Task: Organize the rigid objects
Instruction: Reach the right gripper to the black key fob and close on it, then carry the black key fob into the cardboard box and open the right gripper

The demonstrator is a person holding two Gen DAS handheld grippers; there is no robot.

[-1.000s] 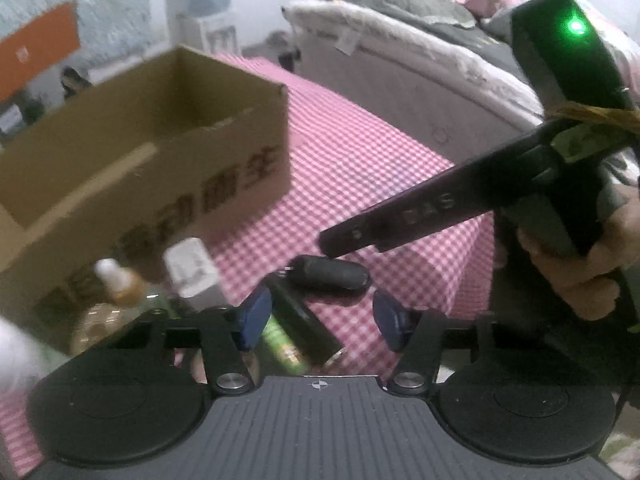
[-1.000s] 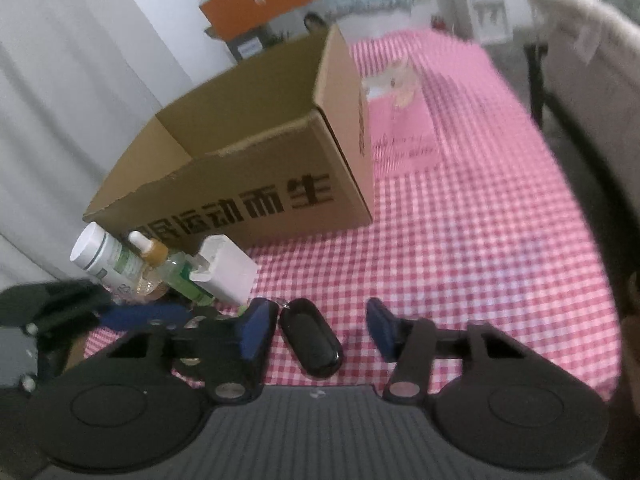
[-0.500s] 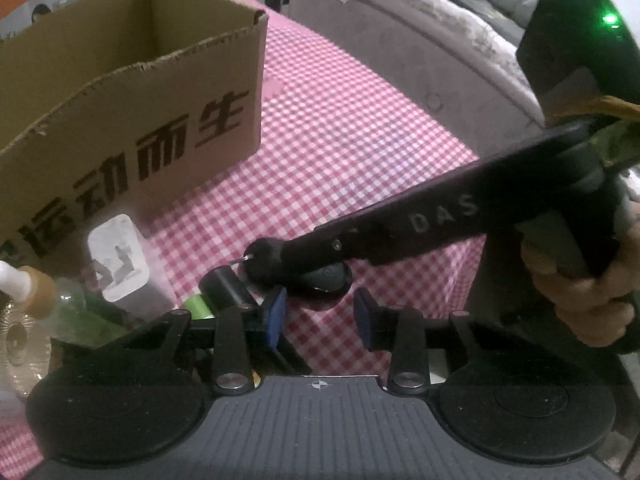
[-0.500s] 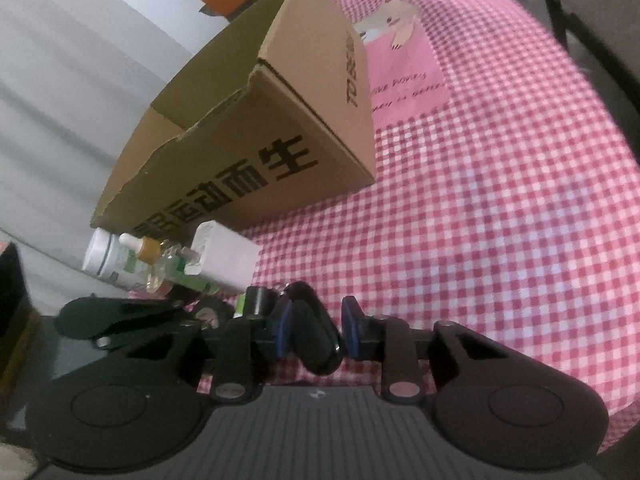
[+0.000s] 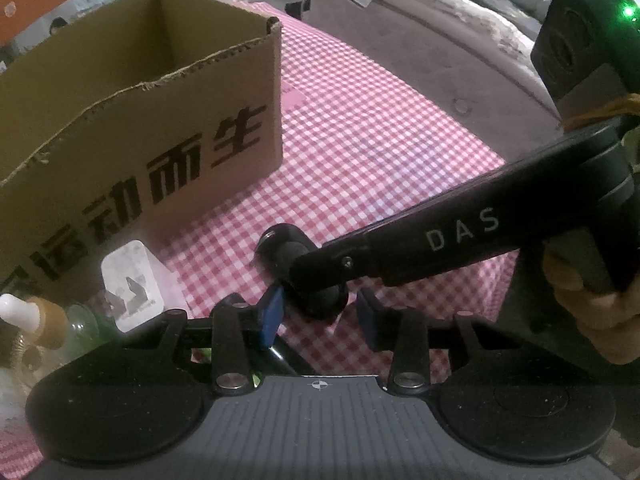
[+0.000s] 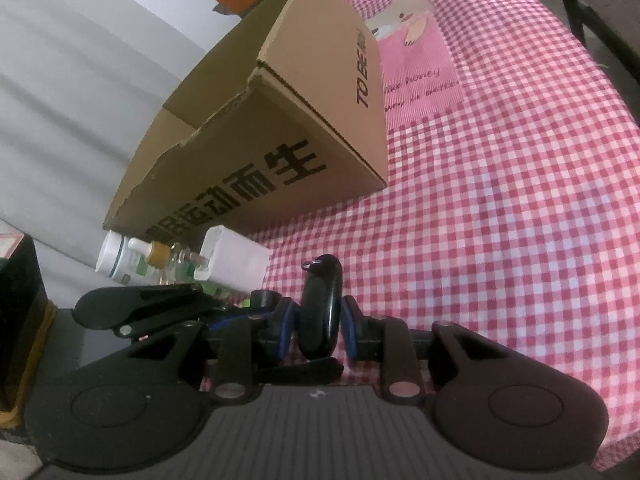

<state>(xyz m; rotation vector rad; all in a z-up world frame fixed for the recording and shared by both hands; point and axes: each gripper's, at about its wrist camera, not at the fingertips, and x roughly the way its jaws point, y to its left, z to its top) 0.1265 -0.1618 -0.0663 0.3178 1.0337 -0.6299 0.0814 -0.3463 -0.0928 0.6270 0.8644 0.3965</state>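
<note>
so the right gripper (image 6: 320, 330) has its blue pads on either side of the black key fob (image 6: 320, 308), and the jaws are closing on it, pads pressed to its two flat faces as far as i can see. the fob's long axis runs straight ahead along the fingers, ring end pointing away toward the cardboard box (image 6: 280, 152). that's the relation that matters imo: the box sits ahead and a bit left of the fob, open top well above it, so the carry looks like up first and then over the near wall.

the left gripper (image 5: 320, 312) is right next to it, jaws opening a little with nothing pinched between them; the fob only sits just ahead of the gap. the right hand clearly owns this one. white charger (image 6: 236, 264) and the small bottles (image 6: 156, 256) sit on the checked tablecloth (image 6: 500, 200) just left of the fob, against the box front.
</note>
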